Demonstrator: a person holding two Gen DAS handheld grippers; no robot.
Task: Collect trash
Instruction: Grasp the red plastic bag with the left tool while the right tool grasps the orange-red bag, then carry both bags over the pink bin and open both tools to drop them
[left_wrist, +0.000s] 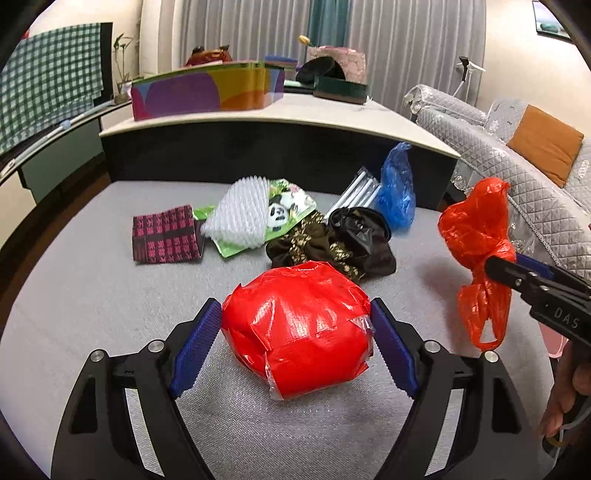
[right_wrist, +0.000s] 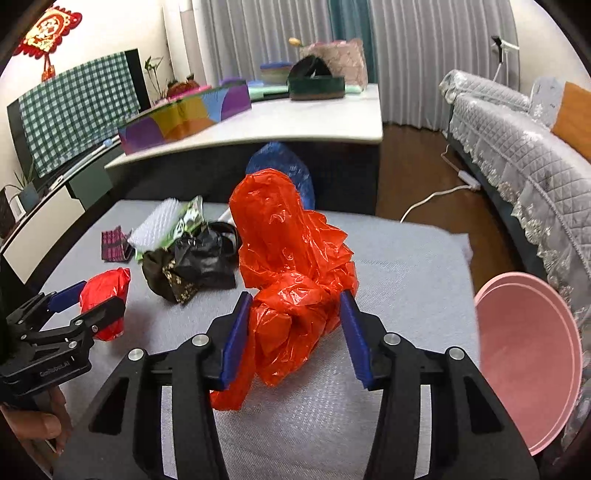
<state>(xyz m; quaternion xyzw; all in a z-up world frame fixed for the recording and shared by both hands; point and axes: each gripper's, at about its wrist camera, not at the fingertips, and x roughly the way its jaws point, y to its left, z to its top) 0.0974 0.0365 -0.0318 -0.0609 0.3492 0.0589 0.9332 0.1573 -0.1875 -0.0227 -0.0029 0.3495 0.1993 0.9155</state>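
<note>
A crumpled orange-red plastic bag (right_wrist: 291, 280) hangs above the grey mat (right_wrist: 406, 266), pinched in the right gripper (right_wrist: 295, 332), while the left gripper (left_wrist: 295, 325) clasps a red taped bundle (left_wrist: 299, 328) low over the mat.

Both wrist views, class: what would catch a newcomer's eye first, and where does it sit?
The brightest thing is the crumpled orange plastic bag, pinched between the right gripper pads above the grey mat. Next is the red taped bundle on the mat, squeezed in the left gripper. Behind them lies a heap of mixed trash, and a pink bin waits at the mat's right edge.
</note>
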